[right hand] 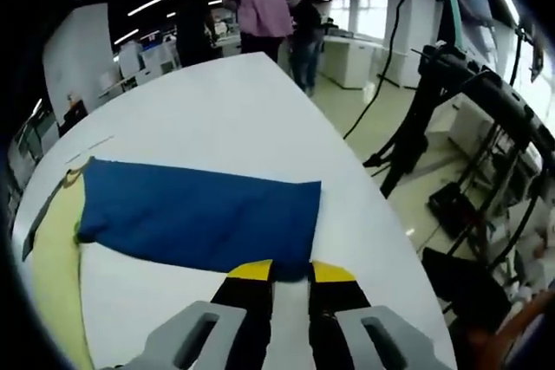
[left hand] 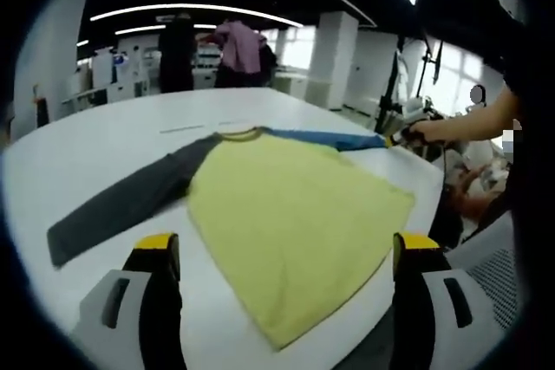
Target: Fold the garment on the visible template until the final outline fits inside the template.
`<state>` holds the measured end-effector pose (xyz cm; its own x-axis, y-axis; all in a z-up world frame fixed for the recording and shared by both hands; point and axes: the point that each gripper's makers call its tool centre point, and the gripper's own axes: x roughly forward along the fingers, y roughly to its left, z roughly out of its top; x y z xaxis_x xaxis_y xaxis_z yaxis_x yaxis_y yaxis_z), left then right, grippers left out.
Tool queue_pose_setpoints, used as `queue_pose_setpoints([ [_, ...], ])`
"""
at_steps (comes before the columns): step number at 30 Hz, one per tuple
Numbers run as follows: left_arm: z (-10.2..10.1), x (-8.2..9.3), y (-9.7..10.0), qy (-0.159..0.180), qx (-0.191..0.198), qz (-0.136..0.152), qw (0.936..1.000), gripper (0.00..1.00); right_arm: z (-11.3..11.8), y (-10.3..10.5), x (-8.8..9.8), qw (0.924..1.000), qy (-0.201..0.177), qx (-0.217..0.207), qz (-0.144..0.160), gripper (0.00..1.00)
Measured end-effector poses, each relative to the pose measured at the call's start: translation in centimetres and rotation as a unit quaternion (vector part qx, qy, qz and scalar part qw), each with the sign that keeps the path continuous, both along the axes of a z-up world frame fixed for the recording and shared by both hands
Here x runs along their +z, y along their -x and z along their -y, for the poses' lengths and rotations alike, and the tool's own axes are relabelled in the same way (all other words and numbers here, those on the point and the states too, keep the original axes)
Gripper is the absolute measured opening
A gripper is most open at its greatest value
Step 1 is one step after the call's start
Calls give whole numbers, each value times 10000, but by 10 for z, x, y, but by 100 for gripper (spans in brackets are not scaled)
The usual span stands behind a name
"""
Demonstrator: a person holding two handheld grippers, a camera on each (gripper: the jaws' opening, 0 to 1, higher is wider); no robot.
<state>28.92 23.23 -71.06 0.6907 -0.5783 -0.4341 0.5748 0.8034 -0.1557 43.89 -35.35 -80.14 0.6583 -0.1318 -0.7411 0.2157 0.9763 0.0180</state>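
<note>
Garment: spread flat on white desk; yellow body, grey sleeve stretched out to one side, blue sleeve to the other. Left tongs: spread wide, hovering above yellow hem, holding nothing. Right tongs: pressed together, pinching cuff edge of blue sleeve near desk edge. Background: people standing beyond far end of desk.
</note>
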Motion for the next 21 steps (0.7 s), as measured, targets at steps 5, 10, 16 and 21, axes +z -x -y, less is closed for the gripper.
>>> queue_pose_setpoints([
  [5, 1, 1, 1, -127, -60, 49, 9999, 99, 0, 0, -1, 10000, 33, -54, 6, 6],
  [10, -1, 0, 1, -151, -60, 80, 9998, 99, 0, 0, 1, 9999, -57, -101, 25, 2],
  [16, -5, -2, 1, -217, -43, 90, 9997, 99, 1, -3, -1, 9997, -227, -115, 12, 0],
  [21, -6, -3, 1, -215, -29, 95, 9997, 99, -12, 5, 6, 9996, -254, -130, 55, 0],
])
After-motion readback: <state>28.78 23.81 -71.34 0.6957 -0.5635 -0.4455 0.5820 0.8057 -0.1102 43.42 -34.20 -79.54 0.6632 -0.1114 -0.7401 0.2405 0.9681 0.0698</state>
